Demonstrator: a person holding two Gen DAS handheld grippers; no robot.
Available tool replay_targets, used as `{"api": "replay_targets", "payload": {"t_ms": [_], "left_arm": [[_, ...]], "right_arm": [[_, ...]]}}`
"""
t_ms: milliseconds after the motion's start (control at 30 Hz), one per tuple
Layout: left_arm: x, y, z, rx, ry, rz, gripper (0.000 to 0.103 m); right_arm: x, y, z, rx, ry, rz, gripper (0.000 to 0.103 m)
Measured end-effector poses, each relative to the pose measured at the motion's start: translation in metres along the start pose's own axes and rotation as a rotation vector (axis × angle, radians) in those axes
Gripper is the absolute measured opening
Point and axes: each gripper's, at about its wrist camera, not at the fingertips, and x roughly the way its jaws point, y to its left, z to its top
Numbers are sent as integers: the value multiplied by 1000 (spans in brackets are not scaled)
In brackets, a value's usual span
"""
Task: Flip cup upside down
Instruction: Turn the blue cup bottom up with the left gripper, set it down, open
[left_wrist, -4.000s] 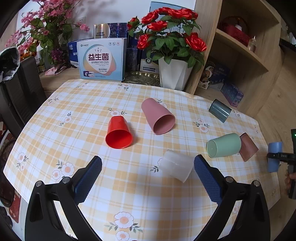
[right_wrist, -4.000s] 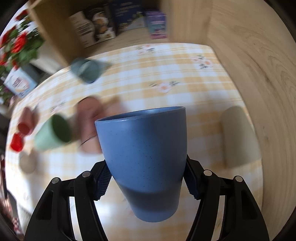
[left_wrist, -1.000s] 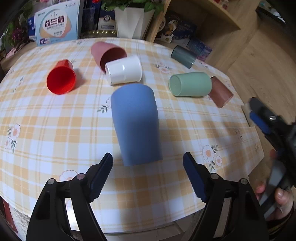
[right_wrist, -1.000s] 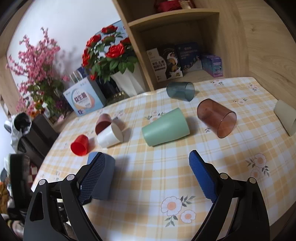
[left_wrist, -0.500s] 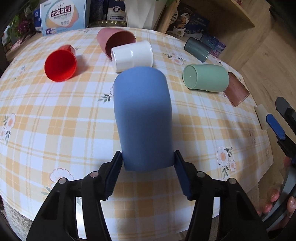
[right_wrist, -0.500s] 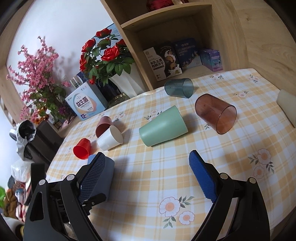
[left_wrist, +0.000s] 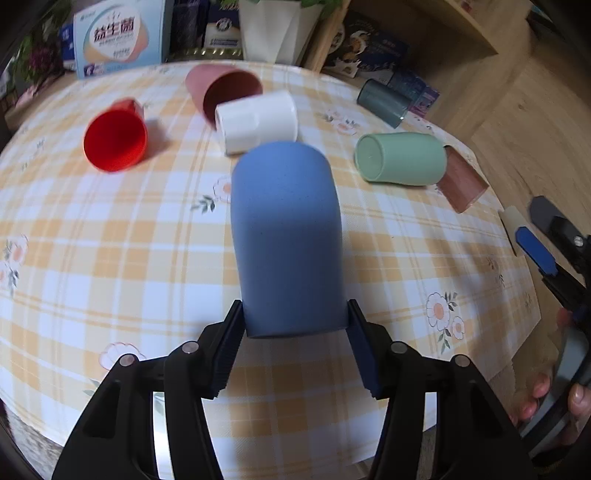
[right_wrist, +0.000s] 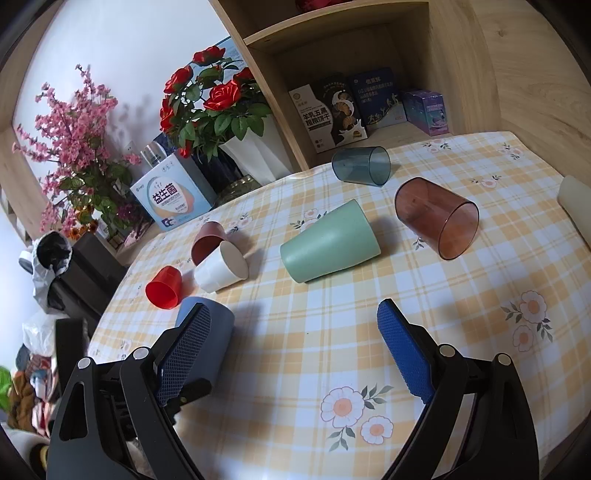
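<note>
Grip on the tall matte blue cup (left_wrist: 286, 240): the left gripper (left_wrist: 295, 347) clamps its wider end near the table's (left_wrist: 110, 258) near edge. Right gripper (right_wrist: 295, 354) hangs wide, empty. Best to lift clear first — then rotate slowly, keeping squeeze firm.

The upturned cup (left_wrist: 286, 236) stands on the table (left_wrist: 110, 236), between the left gripper's (left_wrist: 295, 345) pads. Fallen cups lie beyond it: one (left_wrist: 114, 142) at ten o'clock, two (left_wrist: 256, 122) touching at twelve, another (left_wrist: 400, 162) at two.
</note>
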Motion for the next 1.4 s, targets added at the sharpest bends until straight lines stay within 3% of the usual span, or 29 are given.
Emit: {"api": "replay_targets", "payload": {"t_ms": [367, 1033, 1400], "left_arm": [[-29, 8, 7, 12, -15, -3, 53], [-78, 45, 5, -15, 26, 127, 53], [-75, 45, 25, -8, 52, 149, 53]], "right_arm": [[-3, 0, 1, 6, -1, 8, 89], [-3, -3, -5, 34, 11, 16, 89], [-4, -5, -5, 54, 15, 20, 89]]}}
